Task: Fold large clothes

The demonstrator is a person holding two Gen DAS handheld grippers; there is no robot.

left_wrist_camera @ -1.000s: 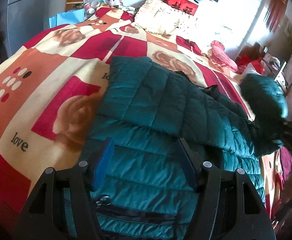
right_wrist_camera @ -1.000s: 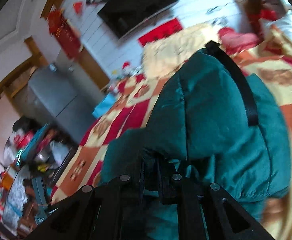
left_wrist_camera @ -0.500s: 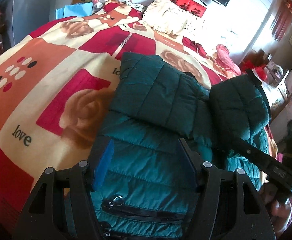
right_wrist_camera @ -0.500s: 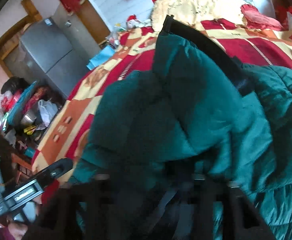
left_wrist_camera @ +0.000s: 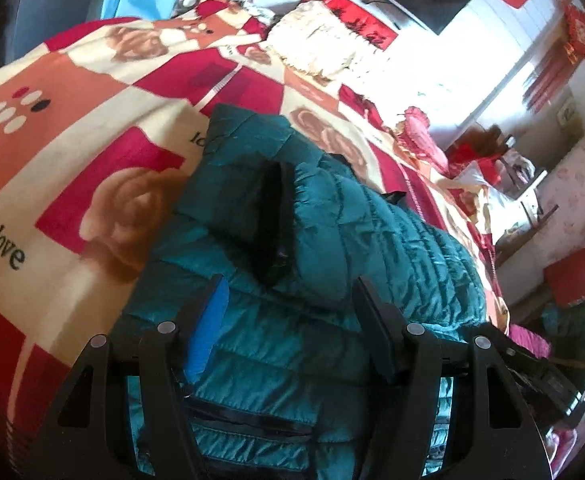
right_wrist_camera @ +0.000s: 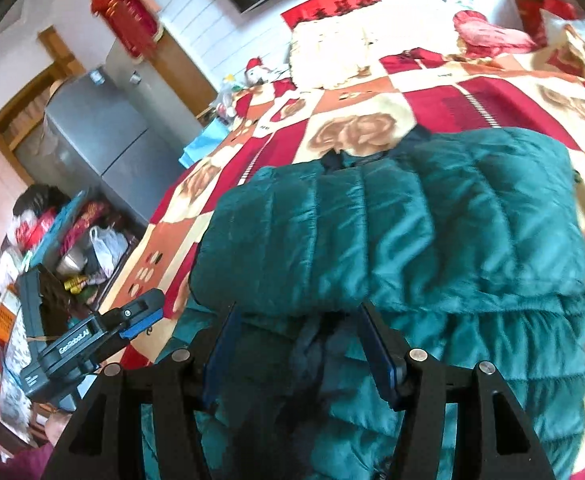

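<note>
A teal quilted puffer jacket [left_wrist_camera: 332, 240] lies on the bed, both sleeves folded across its body. One sleeve's black cuff [left_wrist_camera: 278, 208] faces the left wrist view. My left gripper [left_wrist_camera: 288, 312] is open and empty, hovering over the jacket's lower part near a zipped pocket [left_wrist_camera: 248, 420]. My right gripper [right_wrist_camera: 298, 332] is open and empty, just above the folded sleeve [right_wrist_camera: 372, 240] at the jacket's side. The left gripper [right_wrist_camera: 92, 340] also shows in the right wrist view, at the lower left.
The bed is covered by a red, orange and cream rose-patterned blanket [left_wrist_camera: 72, 140]. A cream pillow [left_wrist_camera: 316, 48] and a pink cushion [left_wrist_camera: 416, 132] lie at the head. A grey fridge [right_wrist_camera: 104, 136] and cluttered bags [right_wrist_camera: 72, 240] stand beside the bed.
My right gripper carried the second sleeve over the jacket, laid it across the body and opened. The left gripper stayed open and drifted slightly.
</note>
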